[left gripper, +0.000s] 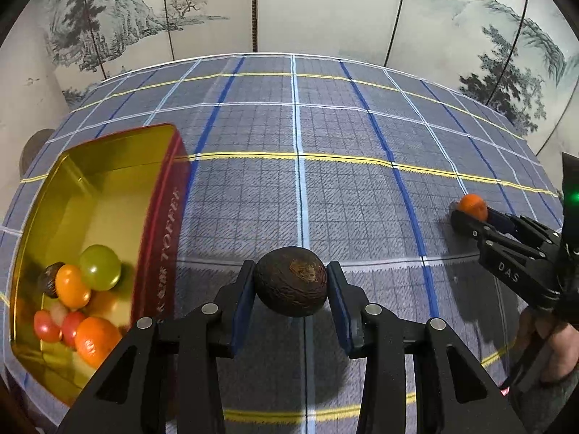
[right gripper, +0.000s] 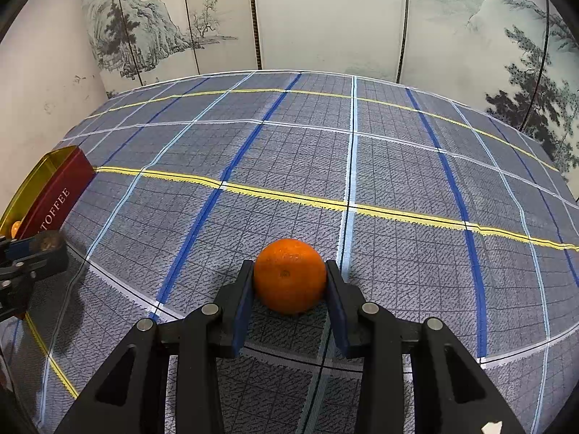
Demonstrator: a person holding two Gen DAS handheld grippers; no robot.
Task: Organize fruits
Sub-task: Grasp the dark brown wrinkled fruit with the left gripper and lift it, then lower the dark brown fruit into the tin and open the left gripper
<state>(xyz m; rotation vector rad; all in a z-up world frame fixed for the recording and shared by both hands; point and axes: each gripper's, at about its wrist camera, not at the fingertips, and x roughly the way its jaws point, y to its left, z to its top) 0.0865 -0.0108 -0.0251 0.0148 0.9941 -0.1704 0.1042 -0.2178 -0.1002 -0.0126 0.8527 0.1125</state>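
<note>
The left gripper (left gripper: 290, 285) is pinching a dark brown, rough-skinned fruit (left gripper: 290, 281) between its two blue-padded fingers (left gripper: 241, 302), both pads pressing against the fruit's sides. Whether the fruit is resting on the tablecloth (left gripper: 362, 137) or being held just above it cannot be told. Just to the left of this gripper, an open tin (left gripper: 164, 238) is sitting on the cloth — red outside with the word TOFFEE, gold inside. In its near end, several fruits are lying together: a green one (left gripper: 100, 267), three orange ones (left gripper: 72, 285), two small red ones (left gripper: 47, 325) and a dark one (left gripper: 50, 278) against the left wall.

The right gripper (right gripper: 289, 282) is pinching an orange (right gripper: 289, 275), its fingers touching the fruit on both sides, the orange sitting low against the checked cloth. From the left wrist view, this gripper (left gripper: 468, 215) is reaching in from the right edge, well apart from the tin, with the orange (left gripper: 472, 205) at its tip and the person's hand (left gripper: 550, 347) showing behind it.

The cloth — grey-blue with white, blue and yellow lines — is covering the whole table. Behind its far edge, a folding screen (right gripper: 325, 18) painted with mountains and pines is standing.
</note>
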